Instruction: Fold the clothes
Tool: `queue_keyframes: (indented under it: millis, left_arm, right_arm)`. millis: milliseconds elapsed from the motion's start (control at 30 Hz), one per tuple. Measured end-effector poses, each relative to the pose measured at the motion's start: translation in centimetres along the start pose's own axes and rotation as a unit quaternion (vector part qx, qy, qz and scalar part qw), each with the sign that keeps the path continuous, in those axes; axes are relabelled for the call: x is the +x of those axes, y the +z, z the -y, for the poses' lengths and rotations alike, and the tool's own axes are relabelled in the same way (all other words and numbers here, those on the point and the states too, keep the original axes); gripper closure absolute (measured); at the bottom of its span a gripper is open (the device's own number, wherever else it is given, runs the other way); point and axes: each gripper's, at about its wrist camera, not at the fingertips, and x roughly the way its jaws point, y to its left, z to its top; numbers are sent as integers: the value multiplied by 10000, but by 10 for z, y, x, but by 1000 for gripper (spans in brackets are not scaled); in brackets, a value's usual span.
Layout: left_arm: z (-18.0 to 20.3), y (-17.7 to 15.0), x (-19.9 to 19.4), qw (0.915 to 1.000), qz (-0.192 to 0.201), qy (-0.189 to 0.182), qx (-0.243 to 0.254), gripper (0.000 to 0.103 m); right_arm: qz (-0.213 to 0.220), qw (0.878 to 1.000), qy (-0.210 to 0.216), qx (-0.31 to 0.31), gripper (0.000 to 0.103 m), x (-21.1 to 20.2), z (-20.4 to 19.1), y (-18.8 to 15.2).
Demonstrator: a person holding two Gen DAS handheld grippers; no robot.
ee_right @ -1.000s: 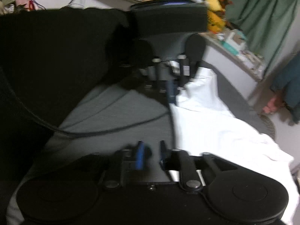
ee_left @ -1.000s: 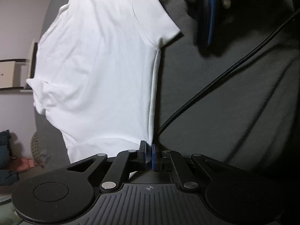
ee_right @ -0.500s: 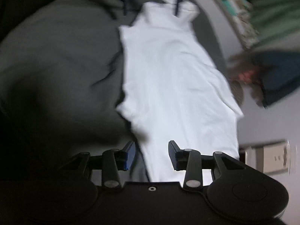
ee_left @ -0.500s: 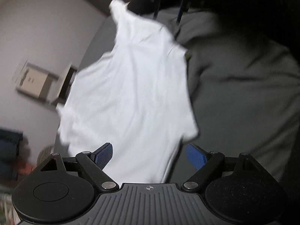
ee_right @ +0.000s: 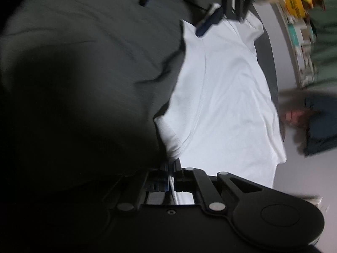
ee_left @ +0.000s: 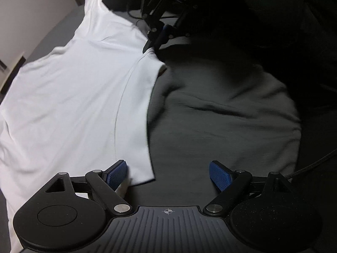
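White T-shirt laid out on dark grey bedcover; one gripper clamped on it, one released.

Grey bedcover seen creased, with the white T-shirt spread flat on it, sleeve edge by the dark cloth. Left gripper held with fingers spread wide, over the shirt's corner, nothing gripped. Right gripper clenched on the shirt's sleeve fabric. Black cable noted at right.

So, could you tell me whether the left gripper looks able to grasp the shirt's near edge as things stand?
Probably yes. The left gripper is open, one of its fingers already over the shirt, and the edge lies bare between them with nothing in the way.
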Motion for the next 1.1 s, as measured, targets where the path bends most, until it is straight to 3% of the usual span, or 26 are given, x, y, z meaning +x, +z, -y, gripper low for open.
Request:
queue_keyframes:
  millis: [67, 100, 133, 167, 233, 333, 400, 467, 500, 567, 600, 700, 767, 833, 900, 967, 1100]
  left_arm:
    - [-5, -1, -8, 9997, 192, 52, -131, 16]
    - [-12, 0, -15, 9990, 367, 120, -238, 16]
    - [-20, 0, -23, 9973, 579, 220, -386, 16]
    - [-31, -2, -33, 9939, 835, 382, -607, 16]
    - [-57, -10, -54, 9797, 1398, 779, -1210, 16]
    - [-103, -25, -74, 9410, 1987, 1570, -2244, 16]
    - [-134, -37, -73, 9107, 1946, 2055, -3009, 16]
    - [-158, -51, -64, 8792, 1819, 2456, -3656, 16]
    - [-166, -58, -57, 8635, 1841, 2583, -3921, 16]
    - [-169, -70, -40, 8411, 2094, 2609, -4250, 16]
    - [-167, -76, -33, 8332, 2254, 2548, -4360, 16]
    - [-163, -90, -12, 8192, 2542, 2276, -4609, 16]
    - [-161, -98, -2, 8075, 2633, 2047, -4865, 16]
    - [-164, -103, 14, 7955, 2706, 1674, -5157, 16]
    - [-163, -105, 25, 7860, 2799, 1375, -5338, 16]
    - [-159, -103, 29, 7878, 2813, 1318, -5318, 16]
    - [-155, -98, 28, 7990, 2711, 1268, -5216, 16]
  right_arm:
    - [-75, 9982, 253, 537, 86, -2, 19, 2]
    - [5, 9943, 523, 927, 73, -8, 36, 2]
    - [155, 9879, 780, 1331, 68, -15, 52, 1]
    - [357, 9765, 1028, 1862, 68, -22, 76, -1]
    - [761, 9420, 1408, 2949, 69, -34, 130, -6]
    - [1219, 8827, 1503, 4282, 68, -43, 220, -5]
    - [1350, 8457, 1400, 4969, 67, -43, 282, 3]
    - [1097, 8018, 1434, 5697, 67, -31, 344, 18]
    - [1020, 7816, 1482, 5973, 66, -23, 370, 27]
    - [970, 7430, 1580, 6431, 65, 4, 419, 44]
    - [905, 7327, 1550, 6565, 64, 21, 439, 55]
    - [389, 7238, 1213, 6781, 64, 96, 482, 78]
    - [-176, 7230, 902, 6847, 67, 151, 490, 89]
    - [-685, 7227, 634, 6849, 76, 206, 494, 81]
    - [-1165, 7194, 429, 6834, 77, 255, 493, 73]
    - [-1473, 7092, 238, 6891, 77, 293, 492, 64]
    - [-1832, 6680, 126, 7212, 79, 336, 485, 42]
